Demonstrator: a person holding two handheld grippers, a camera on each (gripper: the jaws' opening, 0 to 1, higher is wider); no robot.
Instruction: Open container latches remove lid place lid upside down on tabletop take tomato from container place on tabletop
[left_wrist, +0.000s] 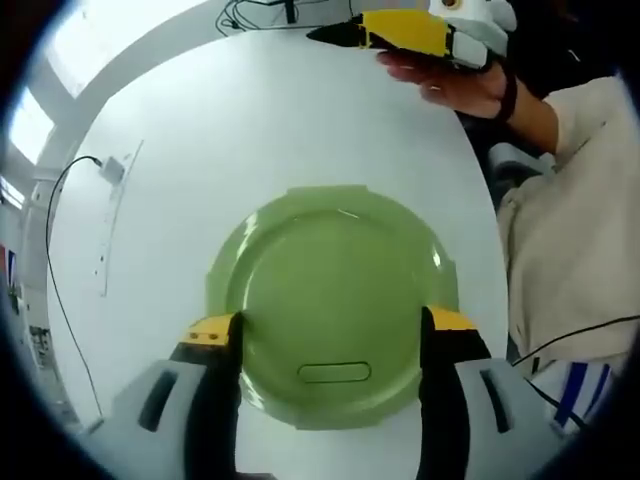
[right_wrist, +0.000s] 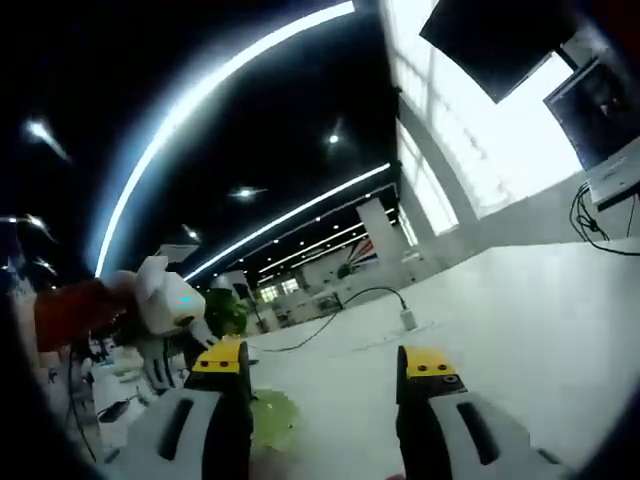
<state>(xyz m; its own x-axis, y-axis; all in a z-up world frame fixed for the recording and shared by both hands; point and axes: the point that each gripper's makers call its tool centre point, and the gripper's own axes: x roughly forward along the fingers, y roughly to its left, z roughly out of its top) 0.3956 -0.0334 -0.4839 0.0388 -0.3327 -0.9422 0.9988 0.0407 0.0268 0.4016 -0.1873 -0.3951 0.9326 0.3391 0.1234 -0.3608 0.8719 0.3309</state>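
A round green lid (left_wrist: 335, 290) with a moulded oval slot near its close edge lies flat on the white table (left_wrist: 200, 120). My left gripper (left_wrist: 332, 325) hovers over it, open, its yellow-tipped jaws standing inside the lid's left and right rims. Whether they touch the lid I cannot tell. Across the table a hand (left_wrist: 455, 85) holds my right gripper (left_wrist: 335, 35) above the far edge. In the right gripper view the right gripper (right_wrist: 328, 365) is open with nothing between its fingers. Low between them a bit of the green lid (right_wrist: 270, 420) shows, with the left gripper's white body (right_wrist: 165, 300) at left.
A black cable with a small white adapter (left_wrist: 110, 170) lies at the table's left, also seen as a plug (right_wrist: 405, 318). More cables (left_wrist: 250, 15) hang at the far edge. The person's beige clothing (left_wrist: 570, 250) is along the right side. Monitors (right_wrist: 600, 100) stand at the right.
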